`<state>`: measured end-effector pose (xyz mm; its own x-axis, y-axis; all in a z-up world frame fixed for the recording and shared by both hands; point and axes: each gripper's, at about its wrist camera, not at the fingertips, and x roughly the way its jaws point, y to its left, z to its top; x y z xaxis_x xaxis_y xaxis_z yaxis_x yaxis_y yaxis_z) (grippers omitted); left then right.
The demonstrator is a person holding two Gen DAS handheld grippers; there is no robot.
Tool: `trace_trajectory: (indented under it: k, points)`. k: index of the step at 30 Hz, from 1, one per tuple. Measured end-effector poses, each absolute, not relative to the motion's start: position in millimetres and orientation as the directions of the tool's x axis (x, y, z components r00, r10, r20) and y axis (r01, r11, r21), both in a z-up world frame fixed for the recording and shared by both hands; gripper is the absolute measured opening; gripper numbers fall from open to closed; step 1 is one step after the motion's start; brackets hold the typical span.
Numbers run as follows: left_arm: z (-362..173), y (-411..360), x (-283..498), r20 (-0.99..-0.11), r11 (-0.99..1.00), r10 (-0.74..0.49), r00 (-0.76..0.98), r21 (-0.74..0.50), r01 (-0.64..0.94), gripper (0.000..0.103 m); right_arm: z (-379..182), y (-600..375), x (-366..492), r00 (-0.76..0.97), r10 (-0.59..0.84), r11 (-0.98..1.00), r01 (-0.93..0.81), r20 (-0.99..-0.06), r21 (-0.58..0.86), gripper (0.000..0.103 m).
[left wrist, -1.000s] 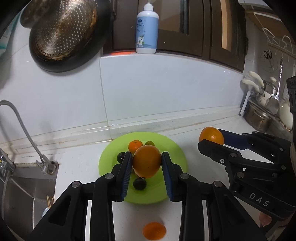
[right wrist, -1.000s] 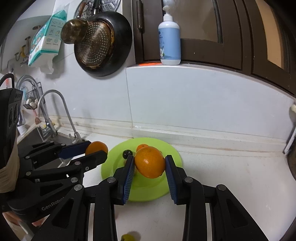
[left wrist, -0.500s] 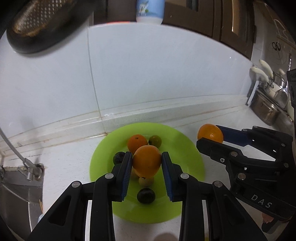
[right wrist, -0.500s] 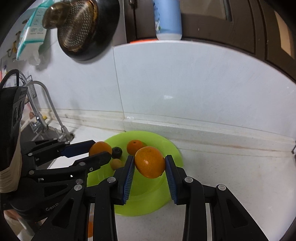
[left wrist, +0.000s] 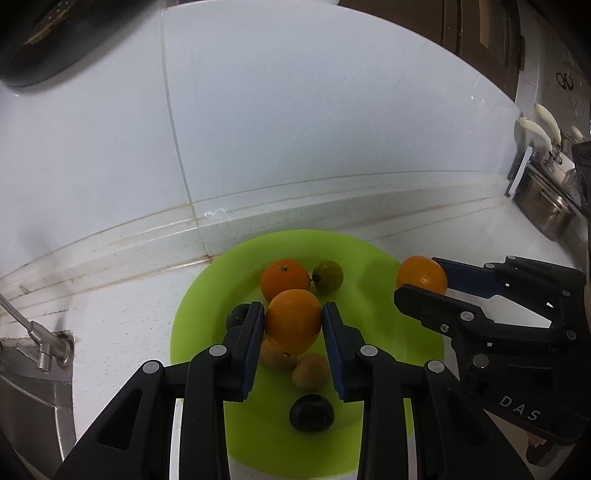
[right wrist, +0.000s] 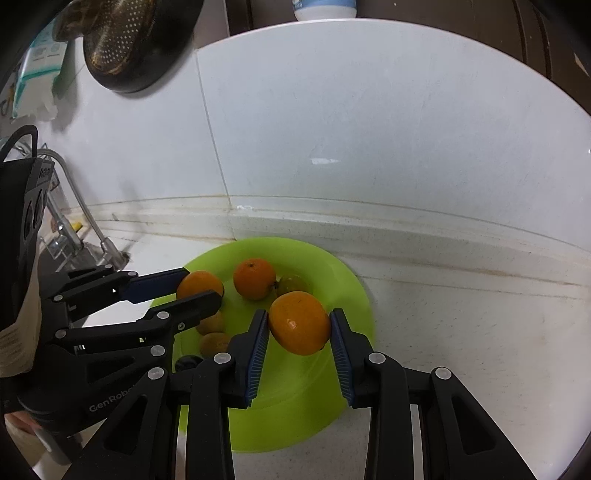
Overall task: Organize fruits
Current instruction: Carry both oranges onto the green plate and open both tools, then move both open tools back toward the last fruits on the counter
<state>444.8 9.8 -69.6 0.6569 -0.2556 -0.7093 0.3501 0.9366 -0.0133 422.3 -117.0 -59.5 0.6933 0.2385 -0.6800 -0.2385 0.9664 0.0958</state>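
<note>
A lime-green plate [left wrist: 388, 347] sits on the white counter by the wall; it also shows in the right wrist view [right wrist: 314, 398]. On it lie an orange [left wrist: 285, 279], a green-brown fruit [left wrist: 328, 276], two tan fruits [left wrist: 310, 376] and two dark fruits [left wrist: 311, 412]. My left gripper [left wrist: 293, 323] is shut on an orange [left wrist: 293, 320] above the plate's middle. My right gripper [right wrist: 298, 323] is shut on another orange [right wrist: 299, 322] above the plate's right part; it shows in the left wrist view [left wrist: 421, 277] too.
A sink with a tap [left wrist: 37, 332] lies left of the plate. A dark pan with a strainer [right wrist: 129, 44] hangs on the wall. A bottle [right wrist: 325, 9] stands on the ledge above. Metal pots [left wrist: 543, 206] stand at the far right.
Both grippers moved forward and down over the plate, each still holding its orange. The loose orange on the counter near the left gripper has left the view.
</note>
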Motion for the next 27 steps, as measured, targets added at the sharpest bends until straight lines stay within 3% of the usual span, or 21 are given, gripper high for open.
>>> trace_trajectory:
  k: [4,16,27]
  points:
    - [-72,8,448,-0.716,0.937,-0.245,0.654,-0.002,0.348,0.033,-63,-117,426,0.688,0.242,0.966,-0.238,-0.684,0.103,0.035]
    - [-45,13,426,-0.680,0.941,-0.223,0.699,0.038,0.337,0.051,-51,-122,414,0.709,0.230,0.971,-0.214,-0.667,0.107,0.036]
    - [-12,26,372,-0.655,0.940,-0.239,0.717,0.028,0.339,0.055,-15,-121,365,0.750,0.225,0.972,-0.220,-0.622,0.086,0.042]
